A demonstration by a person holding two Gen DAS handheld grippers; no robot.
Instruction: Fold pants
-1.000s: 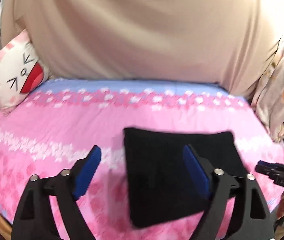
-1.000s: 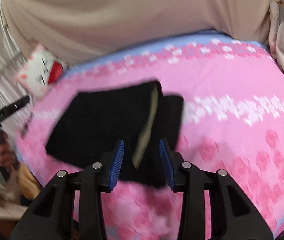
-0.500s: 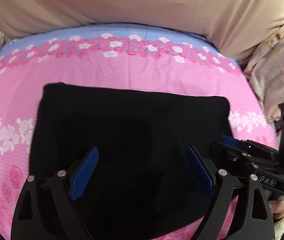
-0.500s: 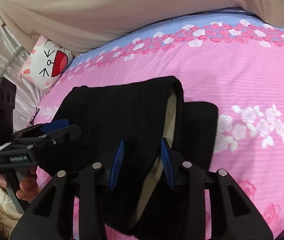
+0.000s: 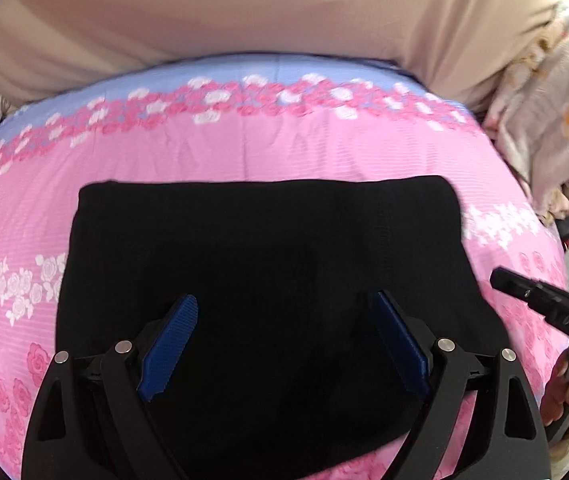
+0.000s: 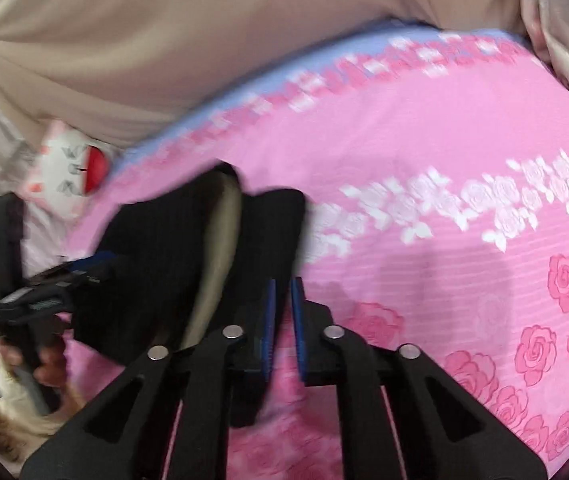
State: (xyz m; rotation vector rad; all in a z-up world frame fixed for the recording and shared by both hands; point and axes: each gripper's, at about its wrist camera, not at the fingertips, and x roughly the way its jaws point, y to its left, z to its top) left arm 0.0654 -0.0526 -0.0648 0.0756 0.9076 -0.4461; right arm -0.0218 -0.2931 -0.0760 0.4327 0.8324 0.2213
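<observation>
White "DAS" lettering on right tool (image 5: pixel 540 300) body, partly readable

My right gripper (image 6: pixel 282 320) has its blue pads nearly together, only a thin gap between them, and I cannot tell whether any cloth sits in it — the picture is blurred. Just left of my fingers lie the black pants (image 6: pixel 156 264), folded on the pink bedspread (image 6: pixel 424 152), a pale lining showing along one fold. At the far left my left gripper (image 6: pixel 64 284) reaches over the pants' edge, with a cat pillow (image 6: pixel 72 168) beyond it.
</observation>
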